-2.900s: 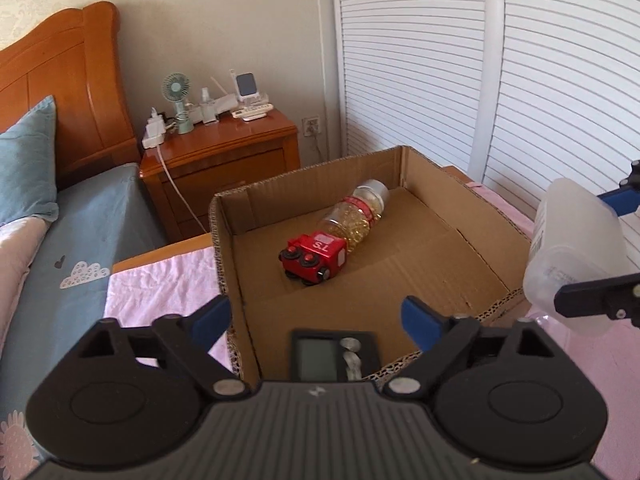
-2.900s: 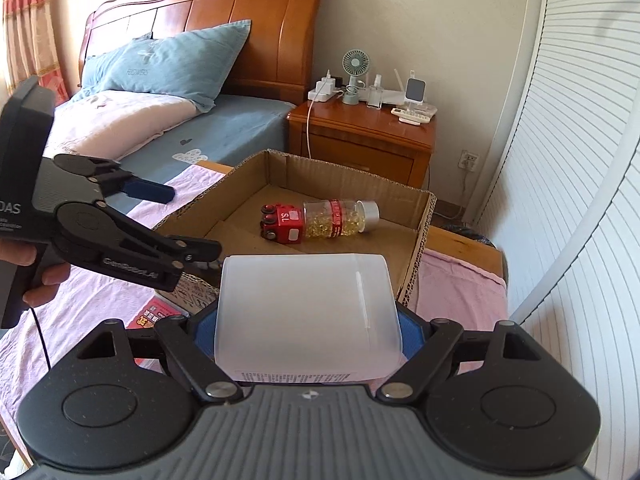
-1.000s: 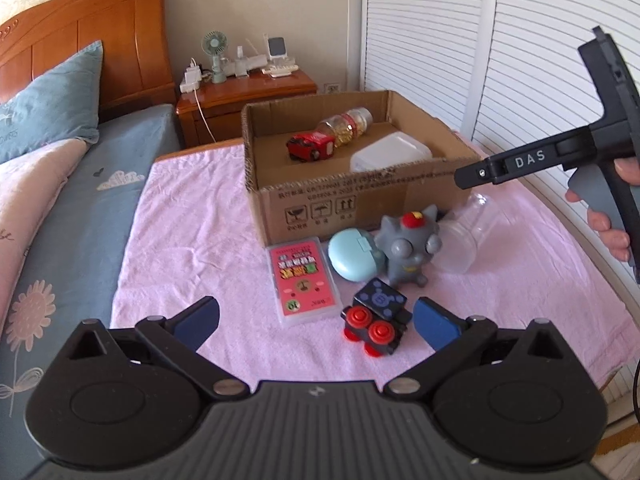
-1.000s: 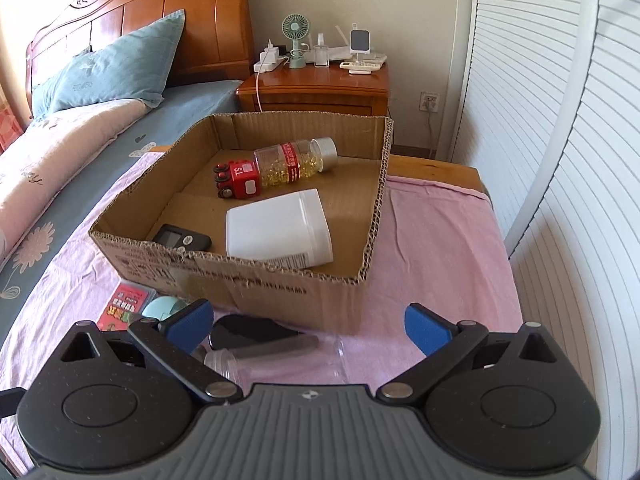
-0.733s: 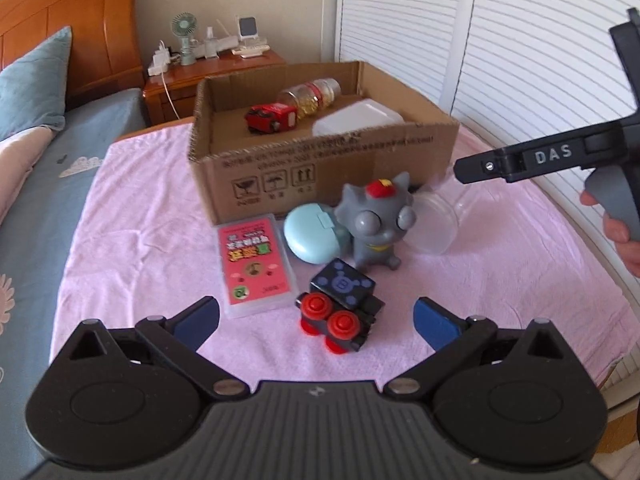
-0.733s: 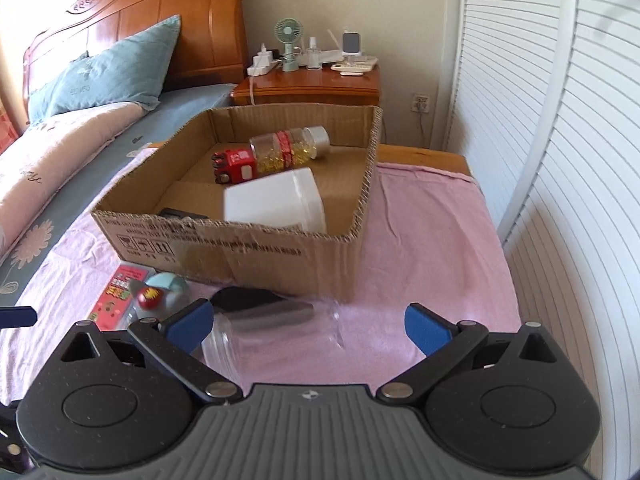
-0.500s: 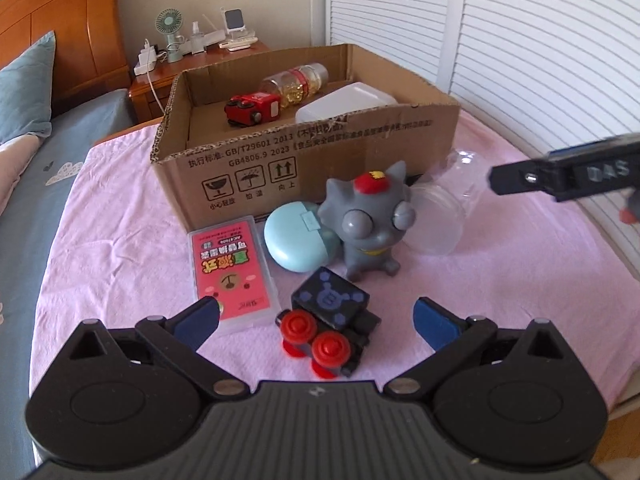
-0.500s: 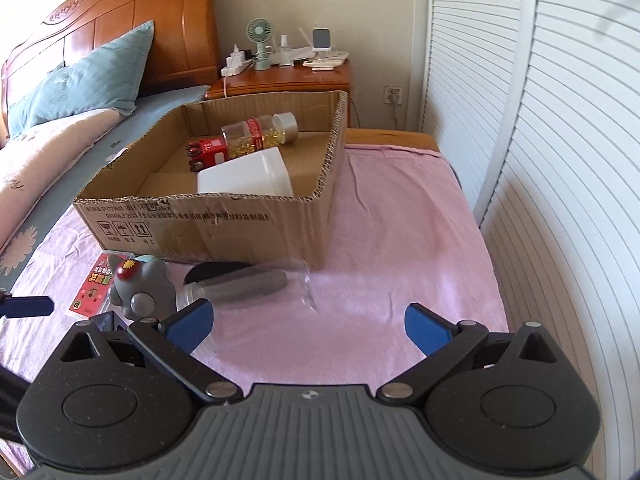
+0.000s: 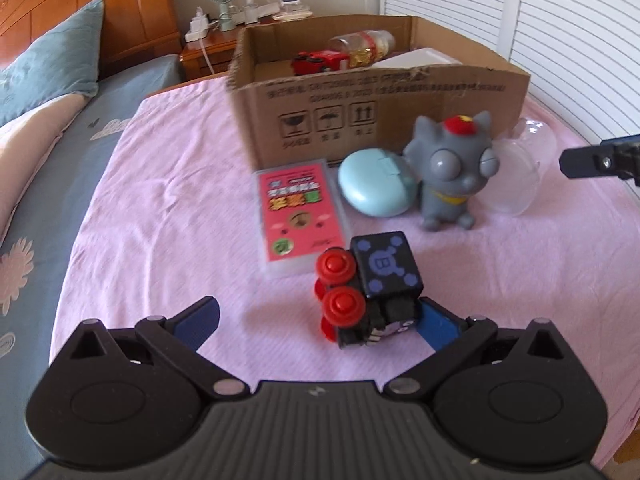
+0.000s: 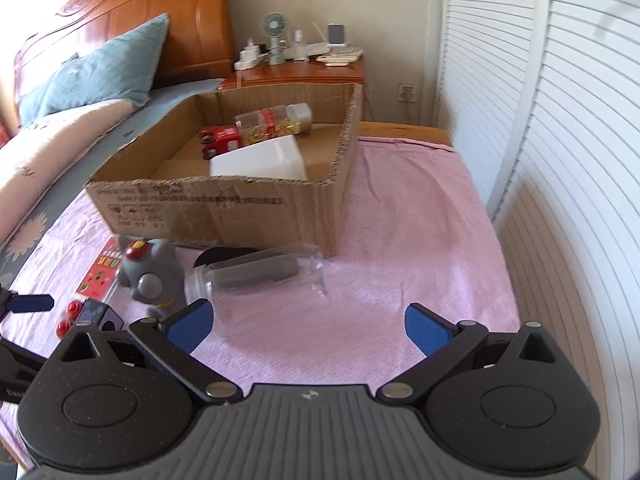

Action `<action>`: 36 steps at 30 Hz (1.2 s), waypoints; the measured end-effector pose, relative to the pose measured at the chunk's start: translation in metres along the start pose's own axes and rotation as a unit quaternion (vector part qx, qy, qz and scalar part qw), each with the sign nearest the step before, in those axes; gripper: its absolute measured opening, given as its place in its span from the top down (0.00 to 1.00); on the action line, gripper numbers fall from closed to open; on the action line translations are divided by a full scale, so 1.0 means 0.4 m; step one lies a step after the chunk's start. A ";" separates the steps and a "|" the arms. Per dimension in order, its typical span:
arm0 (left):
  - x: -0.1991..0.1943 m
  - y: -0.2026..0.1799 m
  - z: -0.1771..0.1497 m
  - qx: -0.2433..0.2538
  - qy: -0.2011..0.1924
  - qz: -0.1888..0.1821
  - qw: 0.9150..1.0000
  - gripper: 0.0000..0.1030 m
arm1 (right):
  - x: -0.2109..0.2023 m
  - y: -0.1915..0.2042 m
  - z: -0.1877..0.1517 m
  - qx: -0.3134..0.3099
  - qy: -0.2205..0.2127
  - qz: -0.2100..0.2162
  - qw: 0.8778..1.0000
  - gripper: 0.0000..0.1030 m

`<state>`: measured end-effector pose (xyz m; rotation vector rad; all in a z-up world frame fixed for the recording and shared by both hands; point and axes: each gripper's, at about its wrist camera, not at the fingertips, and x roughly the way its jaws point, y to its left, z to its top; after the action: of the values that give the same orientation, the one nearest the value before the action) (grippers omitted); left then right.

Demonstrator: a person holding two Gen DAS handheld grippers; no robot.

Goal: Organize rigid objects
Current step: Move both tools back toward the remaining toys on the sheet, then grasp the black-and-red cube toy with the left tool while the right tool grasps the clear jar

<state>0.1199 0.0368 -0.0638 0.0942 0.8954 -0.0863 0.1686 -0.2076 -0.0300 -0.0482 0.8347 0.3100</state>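
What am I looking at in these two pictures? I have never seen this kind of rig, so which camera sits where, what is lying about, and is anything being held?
No robot here: a person carries a two-finger gripper in each hand, each with a fisheye camera looking along its blue-padded fingers.

In the left wrist view, the left gripper is open around a black toy car with red wheels, not yet closed on it. In the right wrist view, the right gripper is open and empty, near a clear plastic jar lying on its side.

On the pink cloth also lie a pink card box, a pale blue case and a grey cat figure. The cardboard box already holds a red toy car, a pill bottle and a white container.
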 end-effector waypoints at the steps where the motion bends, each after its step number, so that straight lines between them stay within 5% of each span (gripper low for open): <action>1: -0.001 0.008 -0.005 -0.009 0.000 -0.002 1.000 0.00 | 0.004 0.004 -0.003 -0.009 0.004 0.010 1.000 0.00; 18: -0.013 0.019 -0.039 -0.035 -0.022 -0.013 0.999 0.00 | 0.103 0.053 0.002 -0.108 -0.011 0.027 0.994 0.00; 23: -0.013 0.018 -0.040 -0.035 -0.023 -0.013 0.999 0.00 | 0.111 0.065 0.012 -0.112 -0.021 0.022 0.993 0.09; 36: -0.010 0.006 -0.035 -0.033 -0.025 -0.013 0.999 0.00 | 0.044 0.070 -0.046 -0.069 -0.007 -0.035 0.997 0.09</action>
<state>0.1069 0.0410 -0.0690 0.0190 0.8491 -0.0836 0.1584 -0.1796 -0.0529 -0.2030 0.7953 0.3018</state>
